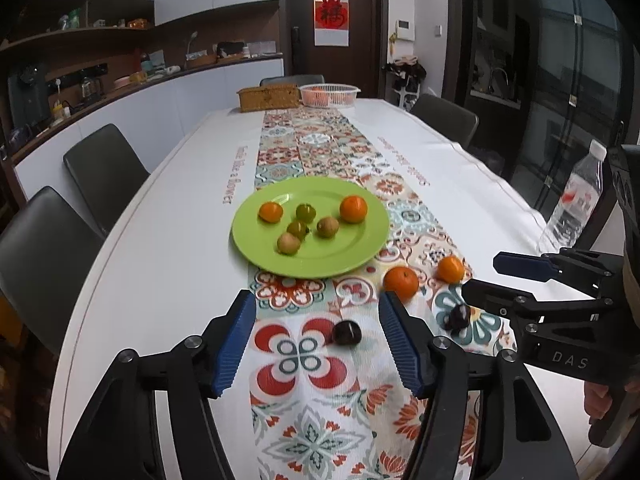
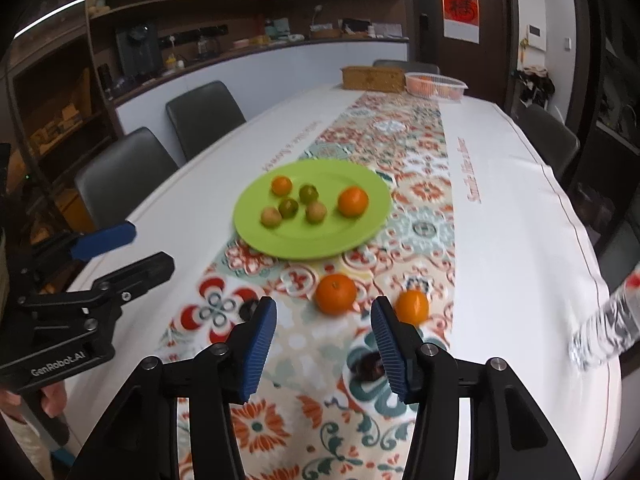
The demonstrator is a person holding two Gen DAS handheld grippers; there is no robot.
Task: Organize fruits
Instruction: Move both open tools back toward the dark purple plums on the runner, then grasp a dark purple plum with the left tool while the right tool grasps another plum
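Observation:
A green plate (image 1: 352, 256) (image 2: 360, 236) on the patterned runner holds two oranges and several small green and tan fruits. Two oranges (image 1: 401, 282) (image 1: 451, 269) lie on the runner in front of it, also in the right wrist view (image 2: 336, 294) (image 2: 412, 307). Two dark fruits (image 1: 347, 333) (image 1: 458, 315) lie nearer. My left gripper (image 1: 316, 340) is open and empty, with the nearer dark fruit between its fingers' line. My right gripper (image 2: 324, 344) (image 1: 486, 276) is open and empty, just short of the two loose oranges.
A water bottle (image 1: 572, 204) (image 2: 608, 328) stands at the table's right edge. A wicker box (image 1: 268, 98) and a plastic basket (image 1: 330, 94) sit at the far end. Grey chairs (image 1: 104, 172) line both sides.

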